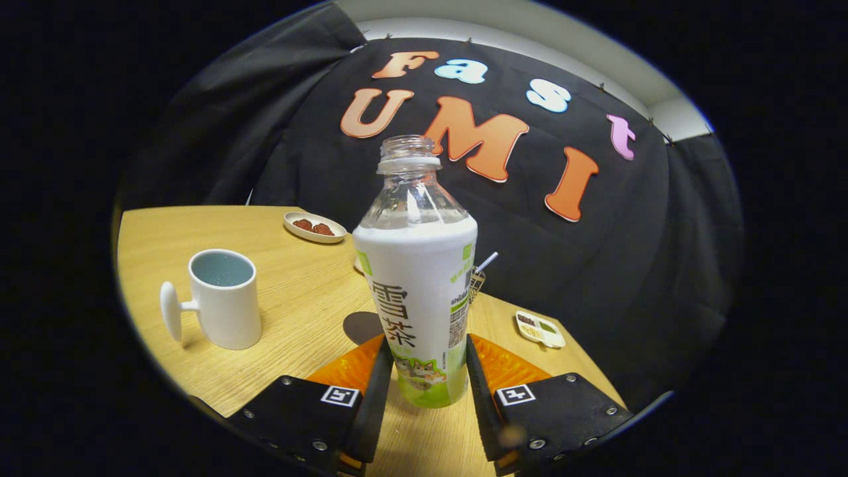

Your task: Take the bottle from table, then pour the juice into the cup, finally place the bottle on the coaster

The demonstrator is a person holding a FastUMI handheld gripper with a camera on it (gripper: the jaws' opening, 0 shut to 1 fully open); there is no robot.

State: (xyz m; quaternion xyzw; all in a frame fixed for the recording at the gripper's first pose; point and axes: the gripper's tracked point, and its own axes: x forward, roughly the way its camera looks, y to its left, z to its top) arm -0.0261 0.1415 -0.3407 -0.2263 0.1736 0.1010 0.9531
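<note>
oval dish [315, 227] with red pieces | divided tray [540, 330] holding small fillings | wooden table [298, 291]

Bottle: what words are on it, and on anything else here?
bottle, pressed between the hand-held gripper's fingers: two big dark characters on its label; the small print is too small to read.
marker squares on the fingers: black-and-white patterns, no words.
cup: no writing.

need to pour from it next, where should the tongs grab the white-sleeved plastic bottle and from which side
Grip the capless white-sleeved clear plastic bottle low on its straight, sleeved body, coming level from the near side, as the tongs now straddle it. It stands upright on the wooden table; the tapered clear shoulder would slip. The pads look at or near the sleeve.
</note>
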